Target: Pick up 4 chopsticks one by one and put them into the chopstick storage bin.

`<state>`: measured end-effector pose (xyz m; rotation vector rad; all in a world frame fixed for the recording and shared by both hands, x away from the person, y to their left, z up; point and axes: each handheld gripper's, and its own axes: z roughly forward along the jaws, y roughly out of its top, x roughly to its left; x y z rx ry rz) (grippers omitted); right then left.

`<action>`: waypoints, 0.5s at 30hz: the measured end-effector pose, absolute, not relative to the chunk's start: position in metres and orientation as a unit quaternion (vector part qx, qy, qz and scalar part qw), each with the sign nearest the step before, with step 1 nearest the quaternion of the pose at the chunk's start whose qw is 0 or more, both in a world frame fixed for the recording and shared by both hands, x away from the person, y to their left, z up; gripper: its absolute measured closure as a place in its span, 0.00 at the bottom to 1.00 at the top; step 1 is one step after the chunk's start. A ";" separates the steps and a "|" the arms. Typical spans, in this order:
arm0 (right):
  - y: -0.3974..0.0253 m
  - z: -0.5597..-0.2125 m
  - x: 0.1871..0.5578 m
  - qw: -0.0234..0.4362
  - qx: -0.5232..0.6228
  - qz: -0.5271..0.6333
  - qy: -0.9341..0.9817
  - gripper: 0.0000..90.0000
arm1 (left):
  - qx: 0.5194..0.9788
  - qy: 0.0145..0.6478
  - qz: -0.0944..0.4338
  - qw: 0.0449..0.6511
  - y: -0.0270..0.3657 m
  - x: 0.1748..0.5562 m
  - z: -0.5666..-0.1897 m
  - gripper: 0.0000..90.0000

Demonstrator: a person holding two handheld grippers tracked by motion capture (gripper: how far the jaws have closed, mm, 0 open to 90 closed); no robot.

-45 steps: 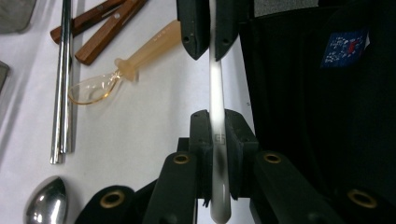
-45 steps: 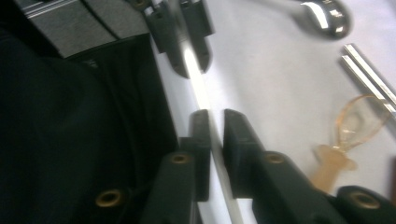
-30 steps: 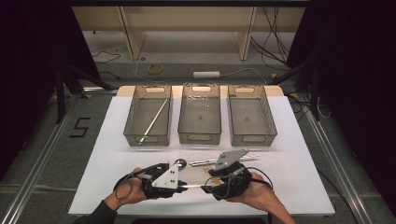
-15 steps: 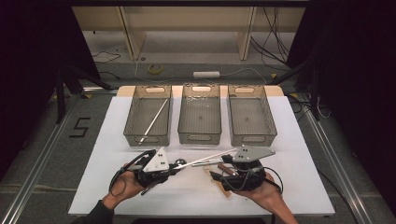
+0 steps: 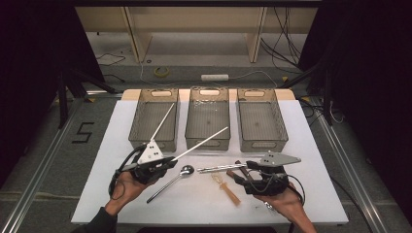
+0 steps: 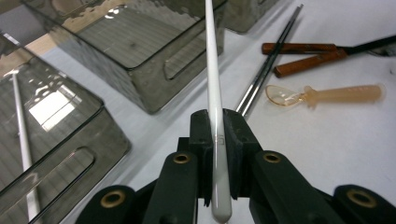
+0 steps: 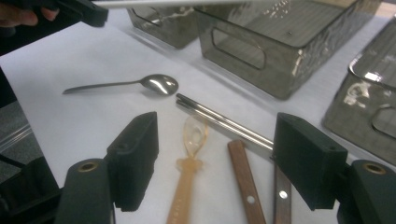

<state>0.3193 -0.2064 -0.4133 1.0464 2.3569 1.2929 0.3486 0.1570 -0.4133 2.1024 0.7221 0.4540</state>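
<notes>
My left gripper (image 5: 167, 162) (image 6: 217, 128) is shut on the thick end of a white chopstick (image 5: 201, 142) (image 6: 212, 70), which slants up toward the middle bin (image 5: 208, 141). A second white chopstick (image 5: 163, 121) (image 6: 21, 140) lies in the left bin (image 5: 141, 141). My right gripper (image 5: 243, 177) (image 7: 222, 158) stands open at the front right, jaws wide apart over an amber plastic spoon (image 5: 227, 187) (image 7: 189, 172), two wooden-handled utensils (image 7: 245, 182) and a pair of metal chopsticks (image 5: 218, 168) (image 7: 219, 121). A metal spoon (image 5: 170, 182) (image 7: 159, 84) lies between the grippers.
Three smoky plastic bins stand in a row at the back of the white table (image 5: 311, 145); the right bin (image 5: 262, 143) holds nothing I can see. Black curtains flank the table, and cables lie on the floor behind.
The two grippers, close together a second ago, have drawn apart. The left one has carried the white chopstick left and swung its tip toward the bins. The right one has moved right.
</notes>
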 end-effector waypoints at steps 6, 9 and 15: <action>-0.216 -0.419 0.321 0.126 0.375 0.439 0.807 0.36 | 0.825 0.321 0.195 0.422 0.167 0.353 -0.411 0.92; -0.215 -0.422 0.321 0.125 0.378 0.434 0.808 0.36 | 0.818 0.334 0.200 0.423 0.172 0.356 -0.411 0.92; -0.212 -0.426 0.321 0.124 0.386 0.419 0.813 0.36 | 0.803 0.362 0.211 0.424 0.180 0.363 -0.411 0.92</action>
